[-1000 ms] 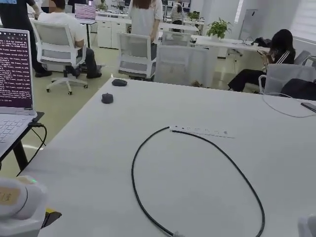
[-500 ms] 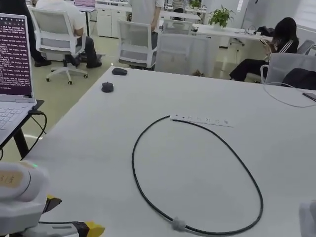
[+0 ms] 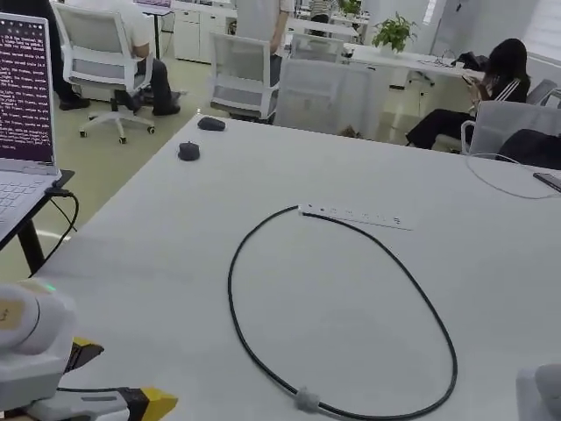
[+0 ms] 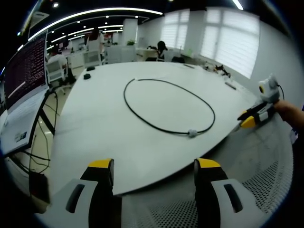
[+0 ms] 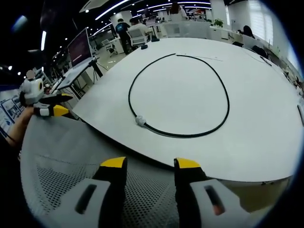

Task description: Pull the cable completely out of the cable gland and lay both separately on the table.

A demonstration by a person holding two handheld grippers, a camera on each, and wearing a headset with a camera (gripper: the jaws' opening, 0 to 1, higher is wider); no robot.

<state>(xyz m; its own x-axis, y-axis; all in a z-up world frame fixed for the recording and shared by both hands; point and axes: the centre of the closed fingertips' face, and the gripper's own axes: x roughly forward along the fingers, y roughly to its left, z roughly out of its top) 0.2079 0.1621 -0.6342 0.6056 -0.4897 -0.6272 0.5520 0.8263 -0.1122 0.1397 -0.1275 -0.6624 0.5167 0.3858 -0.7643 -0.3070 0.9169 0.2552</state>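
Note:
A black cable (image 3: 230,289) lies in a wide oval loop on the white table (image 3: 140,263). A small grey cable gland (image 3: 307,401) sits on the cable at the near end of the loop, also seen from the left (image 4: 192,133) and from the right (image 5: 140,120). My left gripper (image 4: 154,166) is open and empty, held off the table's near edge; its yellow tip (image 3: 158,403) shows at the bottom left. My right gripper (image 5: 145,164) is also open and empty, short of the table edge and well back from the gland.
A thin white strip (image 3: 355,216) lies at the loop's far end. Two dark mice (image 3: 188,151) rest far left, and a laptop (image 3: 22,96) stands on a side stand. A mesh chair seat (image 5: 71,156) lies under both grippers. Office chairs and people are beyond the table.
The head camera has tilted down, bringing the gland and the left gripper's yellow tip into view. Cable and gland have not moved on the table.

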